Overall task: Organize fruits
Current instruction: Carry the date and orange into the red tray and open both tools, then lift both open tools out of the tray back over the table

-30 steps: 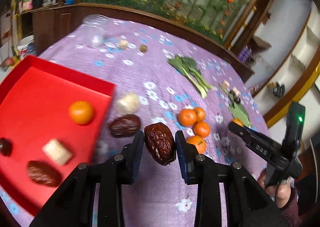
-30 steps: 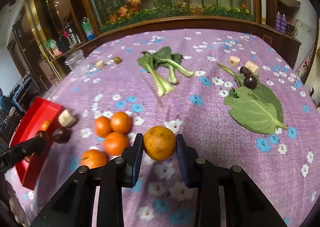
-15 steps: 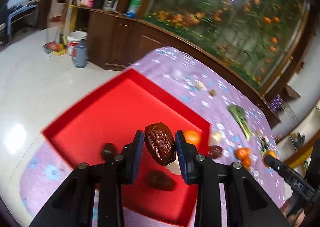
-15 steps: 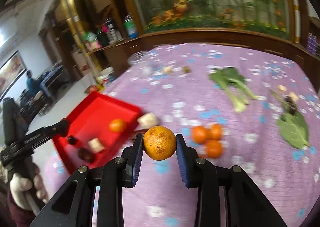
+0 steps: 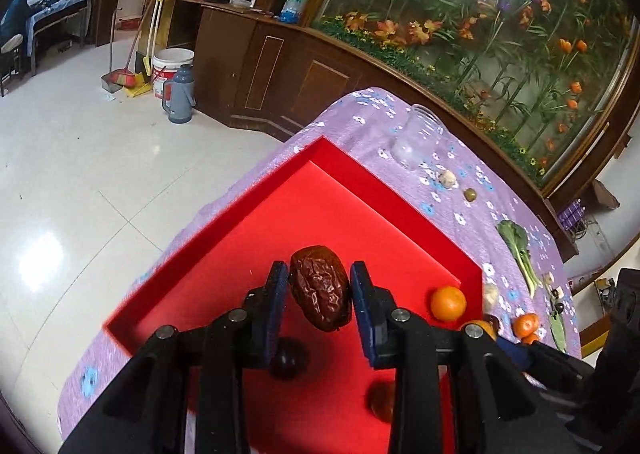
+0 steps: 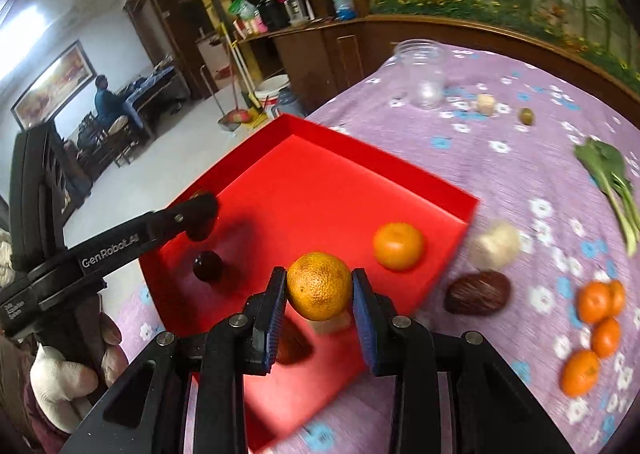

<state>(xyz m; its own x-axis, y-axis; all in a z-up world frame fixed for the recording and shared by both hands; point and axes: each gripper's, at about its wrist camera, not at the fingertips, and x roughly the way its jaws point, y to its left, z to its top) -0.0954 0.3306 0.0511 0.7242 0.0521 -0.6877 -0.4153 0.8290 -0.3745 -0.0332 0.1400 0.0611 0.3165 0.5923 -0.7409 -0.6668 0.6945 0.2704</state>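
My left gripper [image 5: 319, 290] is shut on a wrinkled brown date [image 5: 320, 288], held above the red tray [image 5: 336, 214]. My right gripper [image 6: 319, 286] is shut on an orange [image 6: 319, 285], held over the tray's near part [image 6: 320, 190]. In the tray lie an orange [image 6: 398, 245], a dark round fruit [image 6: 207, 265] and a brown date [image 6: 294, 346]. Outside the tray on the purple cloth lie another date [image 6: 478, 292], a pale chunk [image 6: 494, 244] and several oranges [image 6: 598, 318]. The left gripper [image 6: 198, 216] also shows in the right wrist view over the tray's left side.
A clear plastic jar [image 6: 424, 72] stands at the table's far end, with a pale piece [image 6: 486, 104] and an olive [image 6: 527, 116] near it. Leafy greens [image 6: 612, 182] lie at right. The table edge drops to the floor left of the tray [image 5: 120, 190].
Both grippers have moved left from the table's middle to above the red tray, each still holding its fruit. The tray now fills the centre of both views.
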